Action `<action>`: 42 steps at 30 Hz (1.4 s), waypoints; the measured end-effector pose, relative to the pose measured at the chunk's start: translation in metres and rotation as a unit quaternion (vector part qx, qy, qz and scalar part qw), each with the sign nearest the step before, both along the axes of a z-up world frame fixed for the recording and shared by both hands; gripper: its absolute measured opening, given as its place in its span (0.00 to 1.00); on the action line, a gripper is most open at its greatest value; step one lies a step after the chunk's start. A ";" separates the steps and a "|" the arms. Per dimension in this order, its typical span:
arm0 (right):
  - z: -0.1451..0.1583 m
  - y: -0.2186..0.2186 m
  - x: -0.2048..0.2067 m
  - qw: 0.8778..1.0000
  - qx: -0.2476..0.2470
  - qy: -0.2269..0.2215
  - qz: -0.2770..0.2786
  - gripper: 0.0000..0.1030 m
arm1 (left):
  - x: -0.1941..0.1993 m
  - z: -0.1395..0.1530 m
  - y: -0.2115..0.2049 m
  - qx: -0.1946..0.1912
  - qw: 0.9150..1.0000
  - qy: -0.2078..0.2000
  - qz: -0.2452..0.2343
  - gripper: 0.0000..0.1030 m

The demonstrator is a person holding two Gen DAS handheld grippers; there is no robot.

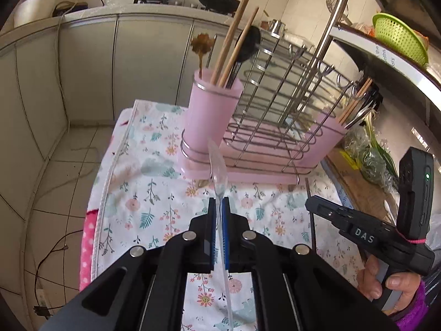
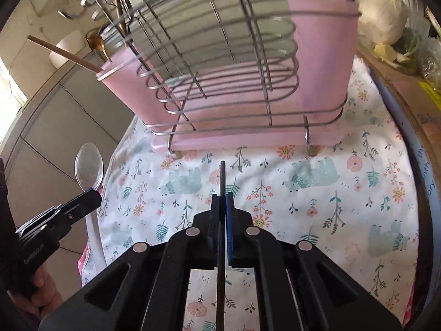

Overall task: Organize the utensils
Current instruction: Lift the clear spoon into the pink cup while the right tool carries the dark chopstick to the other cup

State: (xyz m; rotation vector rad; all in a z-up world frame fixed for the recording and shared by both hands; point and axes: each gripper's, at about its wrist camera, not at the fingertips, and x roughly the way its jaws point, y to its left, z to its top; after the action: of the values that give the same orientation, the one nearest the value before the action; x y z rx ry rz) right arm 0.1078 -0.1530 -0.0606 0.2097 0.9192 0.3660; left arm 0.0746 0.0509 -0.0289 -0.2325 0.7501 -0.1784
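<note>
Left wrist view
Left tool [image 1: 218,202]: lower centre of frame; its two pads are pressed together on the handle of a clear plastic spoon [image 1: 217,165].
Clear plastic spoon: stands nearly upright, bowl upward, its tip in front of the rack's pink base.
Dish rack [image 1: 275,115]: centre right; wire frame on a pink tray, resting on the worktop's floral cloth [image 1: 154,171].
Left pink cup [image 1: 212,110]: at the rack's left end; holds wooden chopsticks [image 1: 234,35], a gold-coloured utensil and a dark ladle.
Right pink cup [image 1: 328,135]: at the rack's right end; also holds chopsticks and metal cutlery.
Right tool [image 1: 310,204]: right edge, held by a hand [image 1: 386,281] in a purple sleeve; a dark thin stick hangs below its tip.

Right wrist view
Right tool [image 2: 222,197]: lower centre; pads clamped on a dark chopstick [image 2: 222,176], which points toward the rack.
Dish rack [image 2: 234,77]: upper centre, on the floral cloth [image 2: 303,193].
Left tool [image 2: 95,193]: lower left, gripping the clear plastic spoon [image 2: 88,165], bowl upward, beside the cloth's left edge.
</note>
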 end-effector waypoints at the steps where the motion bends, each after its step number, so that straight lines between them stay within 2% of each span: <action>1: 0.007 -0.005 -0.003 1.000 0.008 -0.017 -0.001 0.05 | -0.003 0.007 0.001 0.000 1.000 -0.014 0.003 0.03; 4: 0.029 -0.021 -0.012 0.997 0.022 -0.072 -0.014 0.05 | -0.011 0.026 0.001 -0.002 0.999 -0.053 0.012 0.03; 9: 0.078 -0.056 -0.027 0.983 0.048 -0.167 -0.049 0.05 | -0.020 0.062 0.004 -0.019 0.992 -0.120 0.025 0.03; 15: 0.129 -0.088 -0.035 0.956 0.055 -0.273 -0.088 0.05 | -0.018 0.099 0.010 -0.027 0.981 -0.184 0.050 0.03; 21: 0.167 -0.105 -0.018 0.931 0.058 -0.342 -0.113 0.05 | -0.001 0.128 0.016 -0.060 0.968 -0.234 0.063 0.03; 25: 0.175 -0.105 -0.001 0.916 0.050 -0.378 -0.122 0.05 | 0.024 0.137 0.008 -0.050 0.962 -0.260 0.070 0.03; 31: 0.168 -0.096 0.022 0.901 0.024 -0.412 -0.135 0.05 | 0.063 0.136 -0.009 -0.007 0.951 -0.295 0.093 0.03; 35: 0.165 -0.094 0.031 0.890 0.007 -0.434 -0.142 0.05 | 0.082 0.122 -0.023 0.040 0.942 -0.317 0.104 0.03; 42: 0.162 -0.097 0.050 0.881 -0.003 -0.450 -0.145 0.05 | 0.097 0.094 -0.035 0.078 0.928 -0.344 0.120 0.03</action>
State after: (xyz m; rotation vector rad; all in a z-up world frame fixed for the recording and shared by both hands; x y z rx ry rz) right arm 0.1574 -0.2495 0.1019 0.1409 -0.0389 0.1434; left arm 0.1717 0.0161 0.0653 -0.0947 0.0303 0.0394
